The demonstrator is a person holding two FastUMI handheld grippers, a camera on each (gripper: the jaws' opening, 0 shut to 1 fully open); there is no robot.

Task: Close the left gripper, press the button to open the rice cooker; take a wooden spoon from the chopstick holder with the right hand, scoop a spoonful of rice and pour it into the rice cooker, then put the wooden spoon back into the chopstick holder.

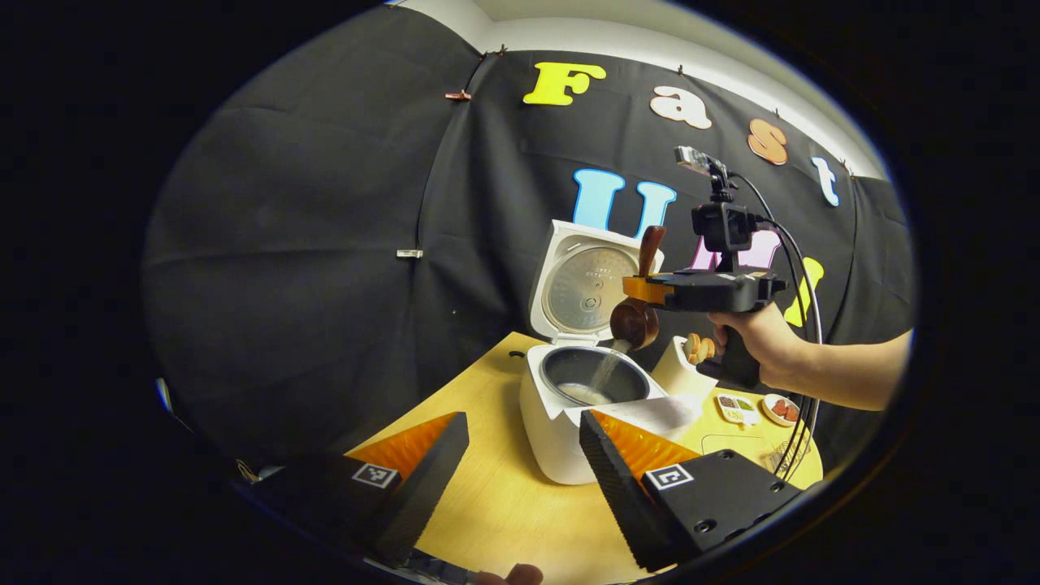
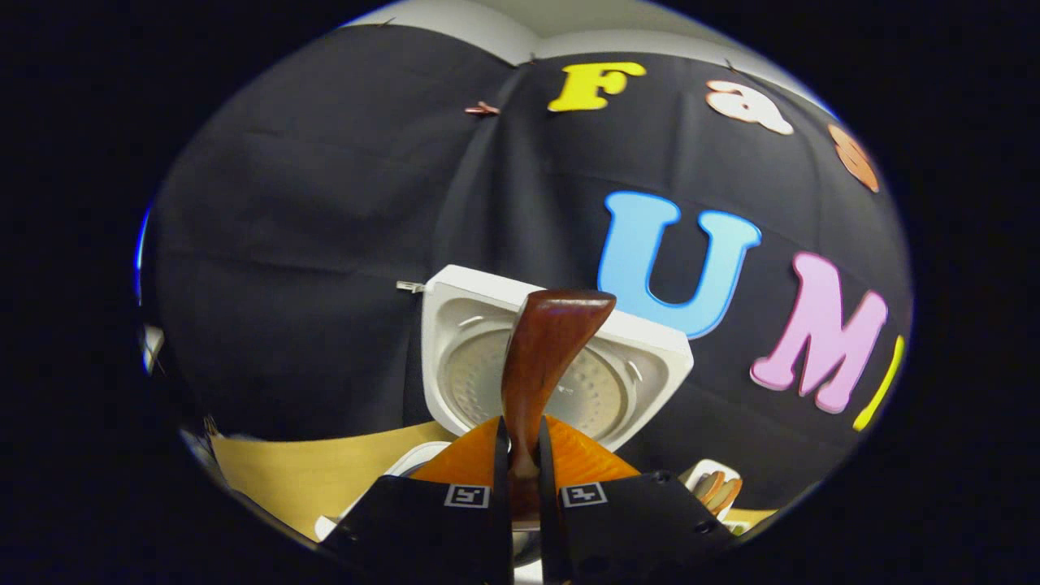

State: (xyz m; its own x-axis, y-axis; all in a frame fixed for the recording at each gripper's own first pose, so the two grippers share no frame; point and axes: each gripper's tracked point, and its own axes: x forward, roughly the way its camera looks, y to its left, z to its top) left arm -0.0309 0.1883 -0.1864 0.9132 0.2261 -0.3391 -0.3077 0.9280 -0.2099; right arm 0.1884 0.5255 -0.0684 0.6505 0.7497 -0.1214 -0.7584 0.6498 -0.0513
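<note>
Pouring rice, the right gripper (image 1: 642,289) clamps the wooden spoon (image 1: 635,321) tilted over the open rice cooker (image 1: 569,398) on the tabletop (image 1: 504,504); the left gripper (image 1: 524,463) hangs wide open, empty.

Left gripper view: low over the table (image 1: 496,504), set back, facing the cooker (image 1: 561,406) and the cloth wall – the right gripper (image 1: 638,290) shows farther off
Right gripper view: close above the cooker, looking along the spoon (image 2: 540,366) at the raised lid (image 2: 552,366)
Shared: cooker, lid (image 1: 585,284), spoon (image 1: 638,313), table, wall
</note>
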